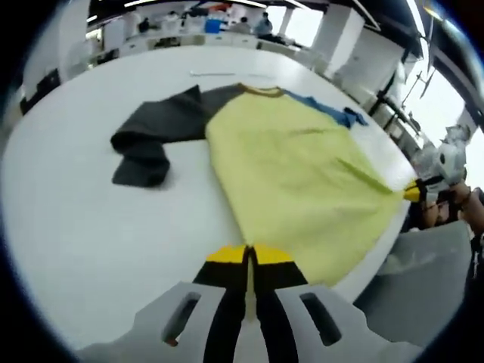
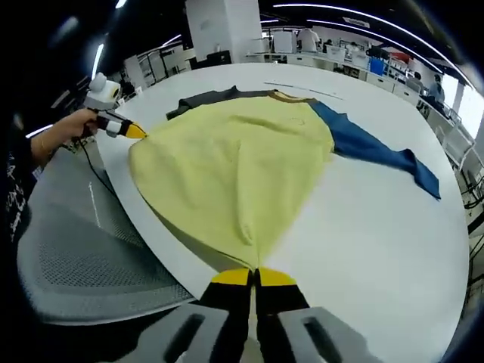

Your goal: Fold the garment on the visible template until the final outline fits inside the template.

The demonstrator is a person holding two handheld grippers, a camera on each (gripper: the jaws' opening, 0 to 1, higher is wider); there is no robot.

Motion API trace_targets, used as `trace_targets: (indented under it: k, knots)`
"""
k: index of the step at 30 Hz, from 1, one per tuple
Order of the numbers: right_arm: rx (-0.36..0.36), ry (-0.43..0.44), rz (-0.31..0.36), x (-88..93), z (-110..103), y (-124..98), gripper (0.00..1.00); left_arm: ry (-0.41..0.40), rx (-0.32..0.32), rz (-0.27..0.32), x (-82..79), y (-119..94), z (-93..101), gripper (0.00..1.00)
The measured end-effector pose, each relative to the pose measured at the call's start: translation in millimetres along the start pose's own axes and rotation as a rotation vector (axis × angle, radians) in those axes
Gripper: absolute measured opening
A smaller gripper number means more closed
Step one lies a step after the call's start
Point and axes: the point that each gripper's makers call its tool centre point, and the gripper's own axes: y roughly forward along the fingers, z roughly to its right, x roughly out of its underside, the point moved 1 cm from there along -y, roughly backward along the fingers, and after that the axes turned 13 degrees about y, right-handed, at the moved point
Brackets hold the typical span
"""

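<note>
A garment with a yellow body (image 1: 295,174) (image 2: 234,162) lies spread on the white table (image 1: 91,219) (image 2: 378,227). Its dark grey sleeve (image 1: 151,136) (image 2: 204,98) lies bunched on one side, and its blue sleeve (image 1: 333,112) (image 2: 378,147) stretches out on the other. My left gripper (image 1: 247,253) (image 2: 130,130) is shut on one corner of the yellow hem, a hand holding it. My right gripper (image 2: 253,276) (image 1: 417,193) is shut on the other hem corner. The hem is pulled taut between them at the table's edge.
A grey mesh chair (image 2: 76,249) (image 1: 423,272) stands just off the table edge below the hem. A thin pale line (image 1: 212,73) (image 2: 302,89) runs on the table beyond the collar. Desks and people fill the far background.
</note>
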Motion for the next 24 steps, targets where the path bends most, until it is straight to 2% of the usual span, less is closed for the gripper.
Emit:
trace_targets:
  k: [4,8,13,16,19,21,24]
  knots:
    - [-0.008,0.069,0.008,0.4,-1.3,0.0,0.00,0.014,-0.013,-0.011,2.8,-0.3,-0.6,0.01]
    - [-0.026,0.145,0.026,-3.4,-2.9,-8.2,0.14,0.008,-0.015,0.015,-0.9,-8.0,-0.6,0.10]
    - [-0.035,0.193,0.034,-8.0,-5.3,-17.5,0.29,0.002,-0.015,0.035,-1.6,-15.4,1.2,0.18]
    - [-0.020,0.246,0.049,-10.8,-3.2,-17.1,0.28,0.004,-0.009,0.037,0.2,-16.4,4.5,0.19]
    - [0.052,0.279,0.054,-8.2,7.0,-10.6,0.25,0.006,-0.001,0.029,3.4,-15.7,8.9,0.20]
    - [0.077,0.338,0.055,-5.8,9.9,-6.0,0.22,0.007,-0.002,0.023,5.8,-15.5,11.8,0.19]
    - [0.100,0.331,0.051,-3.2,13.2,4.5,0.17,0.028,-0.014,-0.008,14.2,-14.4,14.2,0.19]
